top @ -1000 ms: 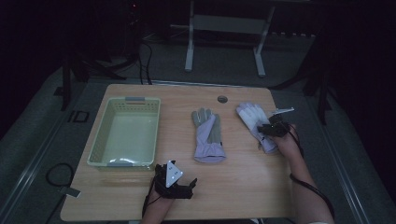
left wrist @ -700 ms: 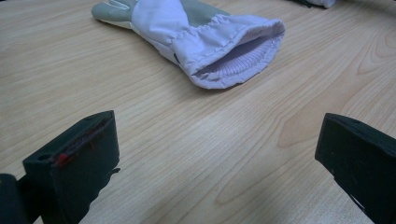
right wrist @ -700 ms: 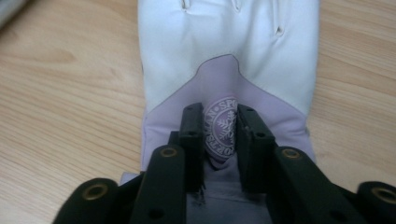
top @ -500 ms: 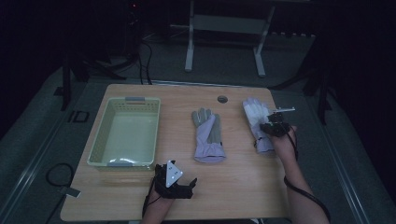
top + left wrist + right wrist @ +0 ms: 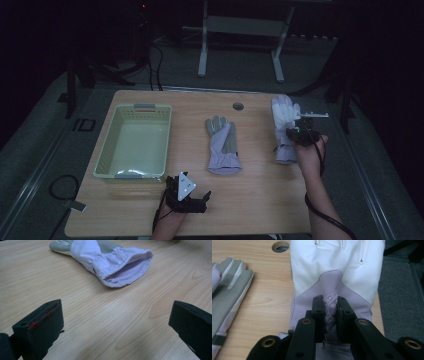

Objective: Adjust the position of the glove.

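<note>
The right claw (image 5: 329, 315) has just been closing and now pinches a fold of the white glove (image 5: 337, 270) by its crest, right of the basket (image 5: 134, 142) on the counter (image 5: 260, 200); soft, light cloth, likely to droop, so grip mid-back.

The right gripper (image 5: 295, 131) sits at the table's right edge, its forearm coming in from the bottom right and angling forward. Its jaws have just been closing and now pinch a fold of the white glove (image 5: 337, 272) between the pads (image 5: 319, 315), which stand nearly together. The left gripper (image 5: 202, 197) rests low near the front edge, pointing right, the grey plate on top. Its jaws stand wide apart with bare table (image 5: 112, 322) between them, gripping nothing.
</note>
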A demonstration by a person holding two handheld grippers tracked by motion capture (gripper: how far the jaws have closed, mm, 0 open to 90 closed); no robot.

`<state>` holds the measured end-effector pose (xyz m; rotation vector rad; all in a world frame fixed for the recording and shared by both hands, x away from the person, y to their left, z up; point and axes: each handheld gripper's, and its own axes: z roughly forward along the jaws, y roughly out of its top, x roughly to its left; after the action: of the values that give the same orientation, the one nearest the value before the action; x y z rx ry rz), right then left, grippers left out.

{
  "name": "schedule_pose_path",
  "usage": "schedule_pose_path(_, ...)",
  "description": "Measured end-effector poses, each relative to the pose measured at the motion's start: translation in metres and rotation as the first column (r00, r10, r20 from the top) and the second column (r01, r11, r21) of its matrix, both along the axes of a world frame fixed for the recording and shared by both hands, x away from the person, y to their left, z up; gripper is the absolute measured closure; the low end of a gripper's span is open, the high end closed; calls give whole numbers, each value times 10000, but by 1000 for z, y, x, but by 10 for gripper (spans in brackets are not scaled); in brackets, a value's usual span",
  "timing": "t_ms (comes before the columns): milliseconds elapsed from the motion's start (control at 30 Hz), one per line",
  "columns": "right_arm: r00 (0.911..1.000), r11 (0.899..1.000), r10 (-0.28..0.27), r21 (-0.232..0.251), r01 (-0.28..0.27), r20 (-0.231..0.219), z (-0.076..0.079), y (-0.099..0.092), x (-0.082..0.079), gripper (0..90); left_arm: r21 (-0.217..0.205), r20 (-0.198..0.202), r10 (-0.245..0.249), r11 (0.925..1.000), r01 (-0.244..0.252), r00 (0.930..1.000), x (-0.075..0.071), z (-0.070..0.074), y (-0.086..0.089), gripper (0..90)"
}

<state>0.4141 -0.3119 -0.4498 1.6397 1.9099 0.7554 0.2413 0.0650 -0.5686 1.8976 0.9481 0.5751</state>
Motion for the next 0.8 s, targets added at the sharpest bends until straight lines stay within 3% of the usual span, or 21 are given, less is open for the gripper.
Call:
schedule_pose_path(67, 9997, 9995, -174, 277, 169, 189, 7, 1, -11, 792, 1, 33, 14, 10000, -14, 10000, 0, 0, 0, 0)
schedule_pose_path(233, 9993, 9993, -249, 273, 241, 279, 8, 5, -25, 792, 24, 43, 15, 10000, -15, 10000, 0, 0, 0, 0)
schedule_pose_path(367, 9995, 9994, -301, 150, 299, 126, -3, 12, -38, 792, 36, 45, -10, 10000, 10, 10000, 0, 0, 0, 0)
schedule_pose_path(567, 9989, 9985, -445, 304, 449, -140, -19, 14, -40, 791, 86, 64, -26, 10000, 26, 10000, -1, 0, -1, 0)
schedule_pose_path(800, 9959, 9976, -472, 461, 508, -765, -43, 16, -30, 784, 104, 17, -22, 9999, 22, 10000, 0, 0, -1, 0)
